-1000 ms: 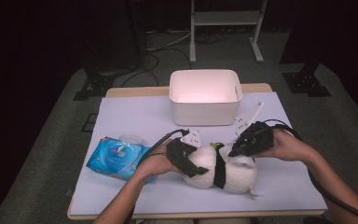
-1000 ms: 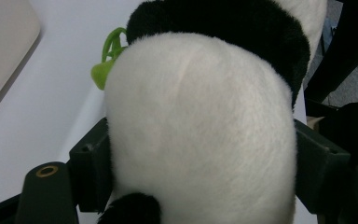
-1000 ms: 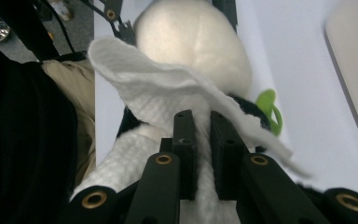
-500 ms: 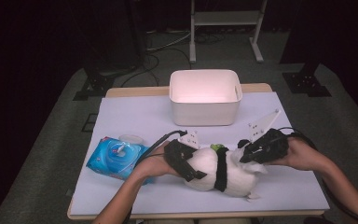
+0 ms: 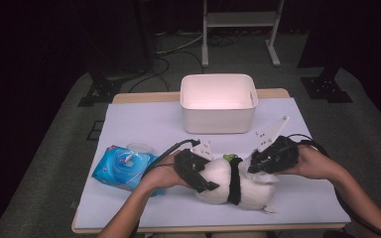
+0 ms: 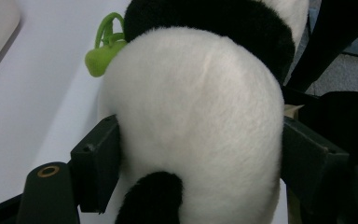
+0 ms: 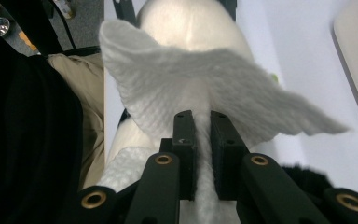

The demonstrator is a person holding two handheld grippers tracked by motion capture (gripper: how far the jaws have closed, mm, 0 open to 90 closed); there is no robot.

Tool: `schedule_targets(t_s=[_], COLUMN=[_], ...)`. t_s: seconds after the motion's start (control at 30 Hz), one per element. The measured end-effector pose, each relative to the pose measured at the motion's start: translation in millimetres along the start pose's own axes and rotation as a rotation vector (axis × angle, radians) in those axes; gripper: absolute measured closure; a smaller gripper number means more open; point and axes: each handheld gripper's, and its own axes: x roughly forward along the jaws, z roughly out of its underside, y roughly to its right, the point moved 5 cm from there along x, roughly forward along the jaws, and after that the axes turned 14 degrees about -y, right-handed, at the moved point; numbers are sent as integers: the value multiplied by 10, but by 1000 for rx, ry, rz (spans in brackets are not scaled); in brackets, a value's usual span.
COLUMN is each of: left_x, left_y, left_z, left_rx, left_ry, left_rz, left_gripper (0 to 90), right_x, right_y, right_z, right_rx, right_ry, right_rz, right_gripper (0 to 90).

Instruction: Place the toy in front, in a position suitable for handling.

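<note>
Seen from above, lying on its side near the front edge of the white-covered tabletop [image 5: 144, 119]: a plush black-and-white panda toy [image 5: 235, 186], a small green loop tag at its far side. Reaching in from the near edge, bare left forearm angled right, left hand [image 5: 166, 174] wrapped round the left claw [image 5: 206, 181] at the toy's left end. In the left gripper view, jaws spread wide round the toy's white rump, both pads pressed into the fur, having just been closing on it. Coming in from the right, right forearm low over the tabletop, right hand [image 5: 310, 162] holding the right claw [image 5: 253, 166] level, pointed left over the toy's right half. In the right gripper view, jaws drawn almost together, pinching a crumpled white wet wipe [image 7: 205, 88] that fans out above the toy's white fur. Left of the toy, just beside the left forearm: a flat blue wet-wipe packet [image 5: 124, 167] with a round lid. Farther back, near the tabletop's middle: an open white rectangular plastic bin [image 5: 218, 116].
</note>
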Motion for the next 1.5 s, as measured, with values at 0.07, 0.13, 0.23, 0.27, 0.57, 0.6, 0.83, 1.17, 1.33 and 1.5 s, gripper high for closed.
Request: schedule_targets(t_s=[0.07, 0.13, 0.23, 0.27, 0.57, 0.6, 0.83, 1.17, 1.33, 1.5], left_x=[1, 2, 1, 0, -3, -3, -3, 2, 6, 4], left_y=[5, 9, 12, 11, 28, 32, 33, 42, 38, 32], left_z=[3, 10, 12, 11, 20, 22, 40, 37, 2, 23], left_rx=[1, 0, 2, 3, 19, 19, 13, 8, 4, -5], left_ry=[3, 2, 3, 1, 3, 5, 21, 24, 11, 14], left_rz=[-3, -4, -8, -8, -10, -9, -3, -12, -16, -15], left_gripper=[223, 223, 227, 227, 226, 225, 226, 226, 225, 225], right_x=[25, 44, 37, 14, -159, -170, -214, -236, -185, -142], right_y=[12, 28, 43, 45, 153, 168, 232, 284, 225, 195], right_z=[-57, -93, -83, -61, 217, 235, 329, 364, 266, 219], right_rx=[-6, -8, -4, -1, 73, 81, 109, 133, 109, 89], right_ry=[-4, 0, 1, 2, 15, 20, 25, 35, 36, 33], right_rz=[0, -3, -6, -3, 53, 49, 56, 62, 48, 40], right_gripper=[811, 811, 811, 811, 812, 811, 811, 811, 811, 811])
